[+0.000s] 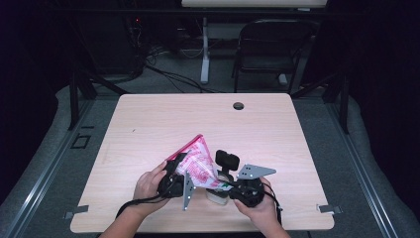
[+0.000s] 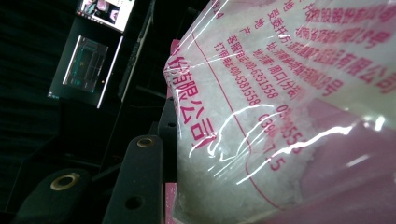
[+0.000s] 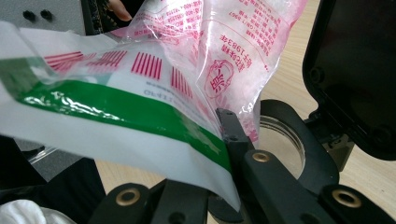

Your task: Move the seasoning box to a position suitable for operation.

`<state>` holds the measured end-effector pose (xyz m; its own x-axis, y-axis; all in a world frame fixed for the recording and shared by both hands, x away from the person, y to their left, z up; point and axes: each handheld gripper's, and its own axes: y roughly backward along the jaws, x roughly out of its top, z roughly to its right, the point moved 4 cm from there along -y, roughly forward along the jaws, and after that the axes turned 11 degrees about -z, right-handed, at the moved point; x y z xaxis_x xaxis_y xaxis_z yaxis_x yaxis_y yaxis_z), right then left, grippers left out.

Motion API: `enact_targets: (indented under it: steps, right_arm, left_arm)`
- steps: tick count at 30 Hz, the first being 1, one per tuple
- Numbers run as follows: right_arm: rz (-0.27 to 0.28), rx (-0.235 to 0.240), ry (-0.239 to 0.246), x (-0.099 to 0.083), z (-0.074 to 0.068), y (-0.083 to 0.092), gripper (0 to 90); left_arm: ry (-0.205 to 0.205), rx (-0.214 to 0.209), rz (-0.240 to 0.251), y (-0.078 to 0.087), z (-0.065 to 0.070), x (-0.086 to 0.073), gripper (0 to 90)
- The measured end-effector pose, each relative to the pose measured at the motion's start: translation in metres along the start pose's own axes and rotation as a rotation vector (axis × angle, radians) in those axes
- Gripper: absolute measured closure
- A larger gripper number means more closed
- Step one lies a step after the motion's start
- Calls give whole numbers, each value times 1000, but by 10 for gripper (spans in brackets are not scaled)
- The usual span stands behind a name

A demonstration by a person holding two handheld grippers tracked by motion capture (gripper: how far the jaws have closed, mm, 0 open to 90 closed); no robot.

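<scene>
Holding clear pink-printed bag (image 1: 197, 161) of white granules | both hand-held grippers clamped on it

One bag (image 1: 200, 161), two grippers.

Light wood bench (image 1: 148, 124) with rounded corners and a dark round hole (image 1: 238, 105) near the far edge. A small pale container (image 1: 217, 196) stands near its front edge.
</scene>
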<state>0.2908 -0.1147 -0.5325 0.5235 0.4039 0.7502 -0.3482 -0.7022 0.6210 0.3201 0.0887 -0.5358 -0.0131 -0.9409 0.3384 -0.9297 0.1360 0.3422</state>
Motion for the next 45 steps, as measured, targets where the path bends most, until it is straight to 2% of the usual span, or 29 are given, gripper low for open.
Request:
enact_targets:
  steps: [9, 21, 30, 36, 45]
  right_arm:
    - [-4, -3, 3, -1, -1, 1, 898]
    - [-6, -6, -2, -2, 0, -1, 898]
    - [-10, 0, -10, -3, 1, -2, 898]
    - [-3, 13, -23, -3, 3, -3, 898]
    - [-16, 6, -15, -4, 3, -3, 897]
  left_arm:
    - [-1, 5, -4, 2, 1, 0, 652]
    - [-29, 24, -8, 2, 1, 1, 652]
    - [-26, 35, -2, 3, 1, 2, 653]
    - [-36, 49, 3, 3, 0, 3, 653]
    - [-57, 68, -2, 4, 0, 4, 653]
